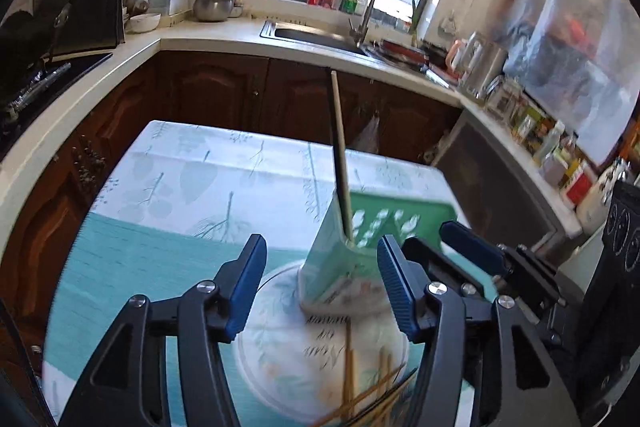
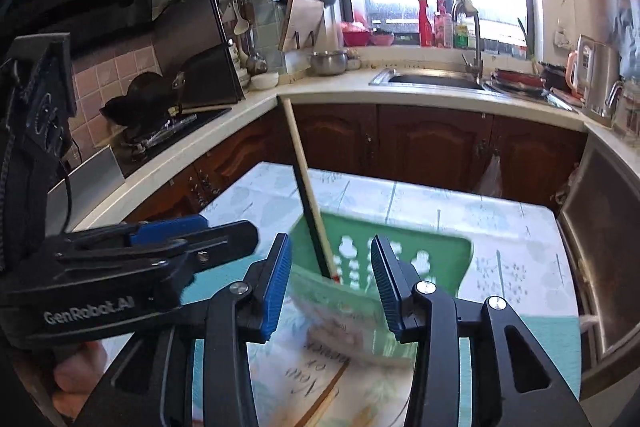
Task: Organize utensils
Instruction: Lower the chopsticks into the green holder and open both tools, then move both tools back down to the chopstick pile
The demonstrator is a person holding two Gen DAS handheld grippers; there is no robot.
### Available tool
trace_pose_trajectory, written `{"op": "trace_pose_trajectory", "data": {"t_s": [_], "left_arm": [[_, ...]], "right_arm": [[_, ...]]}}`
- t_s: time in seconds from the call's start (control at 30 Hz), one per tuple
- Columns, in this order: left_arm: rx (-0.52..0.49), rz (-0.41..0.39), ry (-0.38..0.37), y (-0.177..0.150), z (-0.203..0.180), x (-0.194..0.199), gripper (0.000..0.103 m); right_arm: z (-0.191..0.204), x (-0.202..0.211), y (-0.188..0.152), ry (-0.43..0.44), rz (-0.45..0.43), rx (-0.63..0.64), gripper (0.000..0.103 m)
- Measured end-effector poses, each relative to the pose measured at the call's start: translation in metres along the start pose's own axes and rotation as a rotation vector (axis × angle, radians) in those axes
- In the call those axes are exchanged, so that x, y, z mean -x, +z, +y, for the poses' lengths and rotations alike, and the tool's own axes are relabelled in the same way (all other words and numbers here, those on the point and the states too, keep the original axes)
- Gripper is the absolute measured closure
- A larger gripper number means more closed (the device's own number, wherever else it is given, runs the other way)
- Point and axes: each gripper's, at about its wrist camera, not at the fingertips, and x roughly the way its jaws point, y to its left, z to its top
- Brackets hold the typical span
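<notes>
A pair of chopsticks (image 1: 341,163), one pale wood and one dark, is seen standing nearly upright in a tall pale-green paper carton (image 1: 340,259). The carton is blurred in both views, and its printing cannot be read. It is set on a round white plate (image 1: 288,347) with faint leaf decoration and dark lettering. More thin wooden chopsticks (image 1: 372,399) are scattered across the near rim of that plate. Just behind the carton, a green plastic basket (image 1: 400,215) with cut-out holes is placed on the leaf-patterned tablecloth (image 1: 180,179).

The left gripper (image 1: 322,287) is held with its blue-padded jaws parted, the carton lying between them and slightly ahead; no pad is seen pressing on it. The right gripper (image 2: 330,283) is likewise held with its jaws apart, the top of the carton and the foot of the upright chopsticks framed between the pads without visible contact. In the right wrist view the left gripper is seen just left of the carton.
</notes>
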Motion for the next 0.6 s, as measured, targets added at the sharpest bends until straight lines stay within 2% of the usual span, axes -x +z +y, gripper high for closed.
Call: {"op": "trace_pose_trajectory", "data": {"t_s": [0.1,0.17,0.27,0.47,0.6], "left_arm": [[-0.055,0.051,0.044,-0.013,0.003,0.011,0.038],[-0.091,0.107,0.071,-0.024,0.005,0.016,0.037],[-0.136,0.143,0.091,-0.040,0.007,0.022,0.037],[-0.216,0.206,0.054,-0.067,0.009,0.024,0.037],[-0.267,0.279,0.078,-0.080,0.006,0.012,0.037]], "right_arm": [[0.010,0.017,-0.015,0.011,0.056,-0.027,0.061],[0.014,0.023,-0.030,0.015,0.099,-0.057,0.061],[0.012,0.037,-0.058,0.037,0.153,-0.146,0.061],[0.005,0.061,-0.101,0.066,0.228,-0.308,0.061],[0.002,0.070,-0.127,0.052,0.273,-0.375,0.062]]}}
